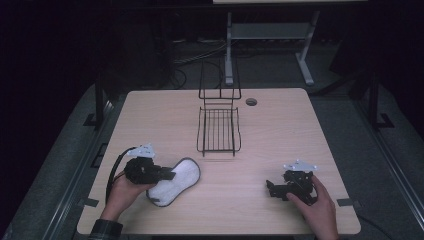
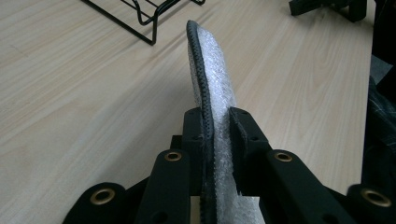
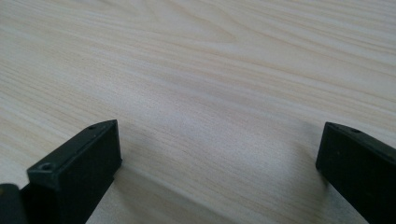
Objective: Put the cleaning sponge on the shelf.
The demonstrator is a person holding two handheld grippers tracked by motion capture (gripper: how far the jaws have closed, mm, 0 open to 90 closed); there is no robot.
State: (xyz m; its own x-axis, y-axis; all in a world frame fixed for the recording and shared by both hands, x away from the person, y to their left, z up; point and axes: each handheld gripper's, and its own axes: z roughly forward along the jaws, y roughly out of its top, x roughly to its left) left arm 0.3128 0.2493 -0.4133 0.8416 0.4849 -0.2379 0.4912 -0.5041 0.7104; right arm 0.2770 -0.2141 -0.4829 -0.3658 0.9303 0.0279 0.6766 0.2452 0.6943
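Observation:
A white fleecy insole with a dark edge [image 1: 176,181] lies at the front left of the wooden table [image 1: 280,130]. My left gripper [image 1: 170,175] is shut on its near end. In the left gripper view the insole [image 2: 211,79] stands on edge between the two black jaws of that gripper [image 2: 216,122] and reaches away from them. My right gripper [image 1: 270,188] rests at the front right, held by a hand, with its jaws spread. In the right gripper view this gripper [image 3: 219,144] is open over bare wood, nothing between the jaws.
A black wire rack [image 1: 218,131] stands in the middle of the table toward the back, its upright frame [image 1: 220,80] at the far edge. A round cable hole [image 1: 251,102] lies to its right. The rack's corner [image 2: 149,23] shows ahead of the insole.

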